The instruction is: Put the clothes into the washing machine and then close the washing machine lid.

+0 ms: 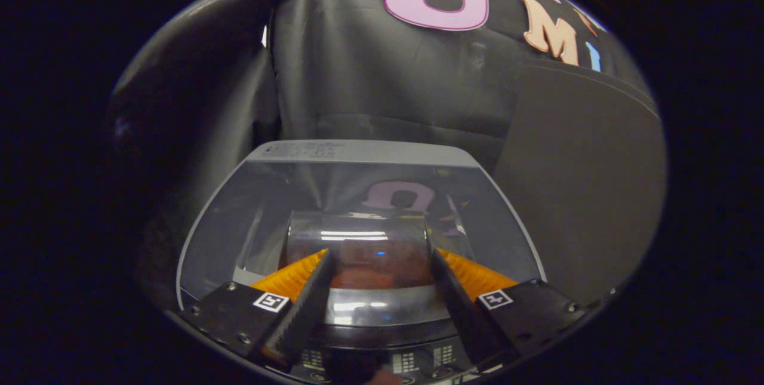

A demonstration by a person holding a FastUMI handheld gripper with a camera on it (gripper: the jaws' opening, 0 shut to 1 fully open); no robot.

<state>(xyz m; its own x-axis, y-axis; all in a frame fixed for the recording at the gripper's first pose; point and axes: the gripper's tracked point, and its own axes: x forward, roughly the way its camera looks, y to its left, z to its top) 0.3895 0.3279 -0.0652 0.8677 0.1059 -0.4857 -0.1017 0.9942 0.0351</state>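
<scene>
Gripper view: gripper (379, 265) spread wide, pinching nothing, over washing machine (358, 152); lid (358, 212) shut, reddish clothes (373, 268) beneath the glass, between the fingers (310, 295); control panel (406, 364) nearest; black cloth wall (370, 74) behind.

Grey washing machine (358, 153), glossy see-through lid (239, 218), reddish clothes (370, 262) beneath

No legible text on the washing machine (364, 152)

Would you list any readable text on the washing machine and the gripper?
Rear panel print on the washing machine: too blurred to read.
Control panel print: too small to read.
Gripper, fingers open over the lid: square markers, no words.
</scene>
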